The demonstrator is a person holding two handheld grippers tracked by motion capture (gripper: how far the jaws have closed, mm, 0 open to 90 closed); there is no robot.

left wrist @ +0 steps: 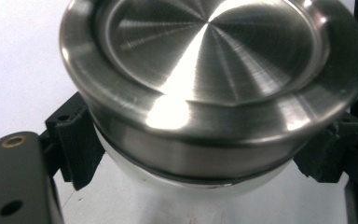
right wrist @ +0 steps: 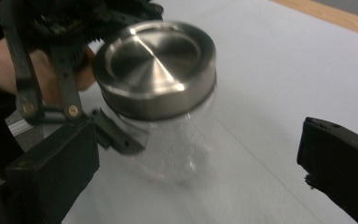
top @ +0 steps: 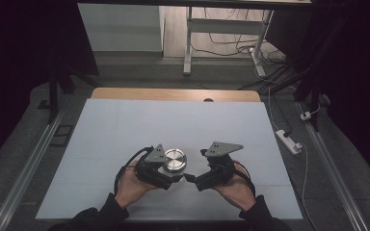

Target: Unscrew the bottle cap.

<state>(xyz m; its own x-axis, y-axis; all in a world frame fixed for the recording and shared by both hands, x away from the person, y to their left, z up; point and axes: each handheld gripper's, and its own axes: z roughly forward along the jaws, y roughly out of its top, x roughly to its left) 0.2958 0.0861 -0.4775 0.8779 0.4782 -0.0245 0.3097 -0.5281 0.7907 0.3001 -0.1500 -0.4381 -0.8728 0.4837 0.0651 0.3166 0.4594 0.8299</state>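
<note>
The room is lying dim and dark at the edges while the pale desk (top: 125, 125) is catching soft overhead light. Hard glare is streaking across the steel lid (left wrist: 205, 60), and in the right gripper view the glass jar (right wrist: 172, 144) is blurring.

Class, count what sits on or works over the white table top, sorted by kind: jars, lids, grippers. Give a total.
Glass jar: 1
Steel lid: 1
Grippers: 2, left gripper and right gripper
Total: 4
</note>
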